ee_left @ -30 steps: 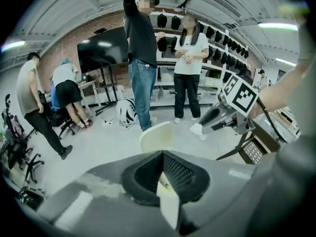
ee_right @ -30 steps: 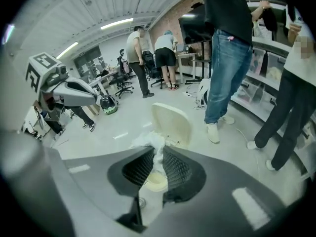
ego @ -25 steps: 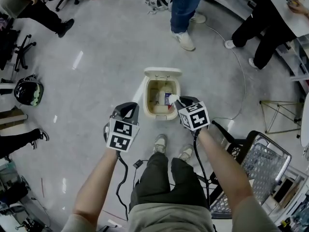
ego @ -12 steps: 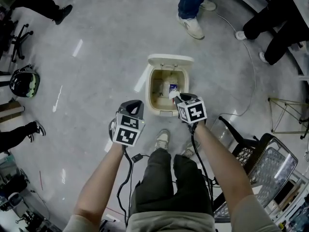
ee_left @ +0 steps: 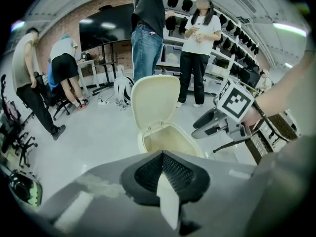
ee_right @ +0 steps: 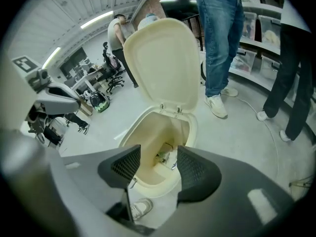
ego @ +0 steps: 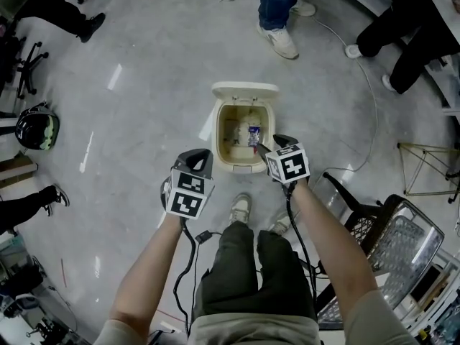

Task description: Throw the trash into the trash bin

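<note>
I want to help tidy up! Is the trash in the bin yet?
Nearly done. The trash is inside the open trash bin. The right gripper, above the bin, has just been opening its jaws, and nothing is between them. The left gripper is shut and looks empty. Probably all that's left is pulling the grippers away.

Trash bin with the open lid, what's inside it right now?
A few small pieces of trash lie at the bottom of the trash bin, one of them white and blue. Whatever is beneath them is covered, and the pieces are too small to name.
</note>
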Tool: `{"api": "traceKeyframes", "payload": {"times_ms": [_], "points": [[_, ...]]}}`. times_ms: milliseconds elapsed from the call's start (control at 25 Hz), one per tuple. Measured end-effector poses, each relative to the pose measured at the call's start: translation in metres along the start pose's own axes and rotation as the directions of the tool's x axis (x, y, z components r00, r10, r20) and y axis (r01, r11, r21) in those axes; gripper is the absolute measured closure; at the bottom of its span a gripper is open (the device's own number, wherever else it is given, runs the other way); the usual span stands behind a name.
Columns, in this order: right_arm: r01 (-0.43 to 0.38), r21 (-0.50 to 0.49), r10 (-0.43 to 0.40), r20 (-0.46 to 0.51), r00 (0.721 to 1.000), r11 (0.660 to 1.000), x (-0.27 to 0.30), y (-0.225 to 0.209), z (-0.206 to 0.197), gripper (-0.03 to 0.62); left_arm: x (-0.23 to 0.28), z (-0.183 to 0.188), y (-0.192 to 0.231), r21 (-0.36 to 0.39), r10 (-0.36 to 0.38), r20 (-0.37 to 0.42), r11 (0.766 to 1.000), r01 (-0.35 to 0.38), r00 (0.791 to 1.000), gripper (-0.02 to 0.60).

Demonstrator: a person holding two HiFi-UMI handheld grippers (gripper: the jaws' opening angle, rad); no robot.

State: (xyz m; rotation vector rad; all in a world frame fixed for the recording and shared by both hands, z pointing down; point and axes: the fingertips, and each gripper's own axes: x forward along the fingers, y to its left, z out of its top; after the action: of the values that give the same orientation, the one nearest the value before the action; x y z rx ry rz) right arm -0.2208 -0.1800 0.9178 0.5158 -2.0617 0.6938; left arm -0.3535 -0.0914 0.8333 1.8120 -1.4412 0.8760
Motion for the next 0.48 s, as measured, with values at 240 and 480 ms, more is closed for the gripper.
{"api": "traceKeyframes", "payload": {"times_ms": [240,480], "points": [[0.013,0.039,-0.017,0.122,0.992,0.999,-0.068,-0.005,0.03,0.315,-0.027,0.029,-0.007,0.05,0.024,0.018,0.998,-0.025,1.0,0.578],[0.021,0.071,-0.039,0.271,0.962,0.997,-0.168,-0.003,0.07,0.309,-0.069,0.091,-0.021,0.099,0.028,0.094,0.994,-0.038,0.995,0.578]]}}
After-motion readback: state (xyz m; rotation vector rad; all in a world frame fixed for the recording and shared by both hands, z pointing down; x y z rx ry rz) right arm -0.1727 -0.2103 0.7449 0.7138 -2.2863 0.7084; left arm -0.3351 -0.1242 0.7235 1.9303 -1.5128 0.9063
